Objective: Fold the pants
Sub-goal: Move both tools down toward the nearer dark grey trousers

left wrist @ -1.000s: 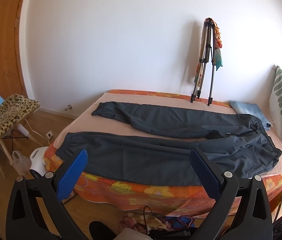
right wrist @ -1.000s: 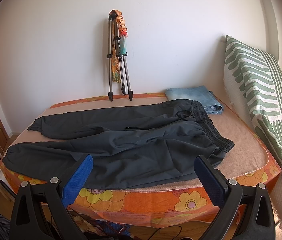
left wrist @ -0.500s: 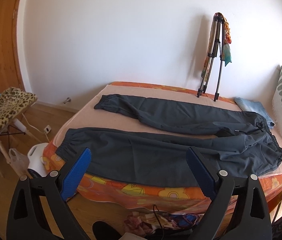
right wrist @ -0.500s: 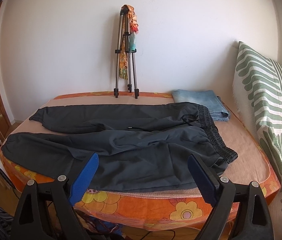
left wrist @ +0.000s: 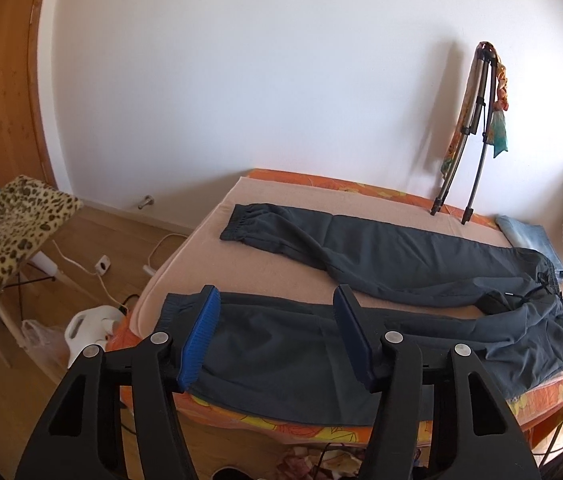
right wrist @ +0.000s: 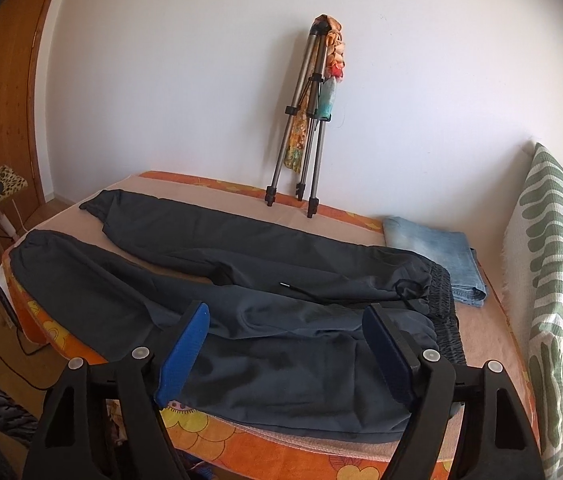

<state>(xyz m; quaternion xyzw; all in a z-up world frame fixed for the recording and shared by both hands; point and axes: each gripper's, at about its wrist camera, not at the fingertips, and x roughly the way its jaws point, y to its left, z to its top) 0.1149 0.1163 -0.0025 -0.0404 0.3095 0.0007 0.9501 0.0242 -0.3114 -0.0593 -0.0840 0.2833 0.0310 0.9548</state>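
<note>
Dark grey, smooth woven pants (left wrist: 381, 264) with elastic cuffs lie flat, legs spread, along the bed's (left wrist: 281, 276) near edge. Left tongs (left wrist: 275, 338) and right tongs (right wrist: 285, 354) hover, closing, pads gripping nothing.

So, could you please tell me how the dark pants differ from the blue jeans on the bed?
The dark pants lie spread out full length with both legs apart, while the blue jeans are folded into a compact stack. The pants are dark grey with an elastic waistband; the jeans are faded light blue denim. Both rest on the bed.
</note>
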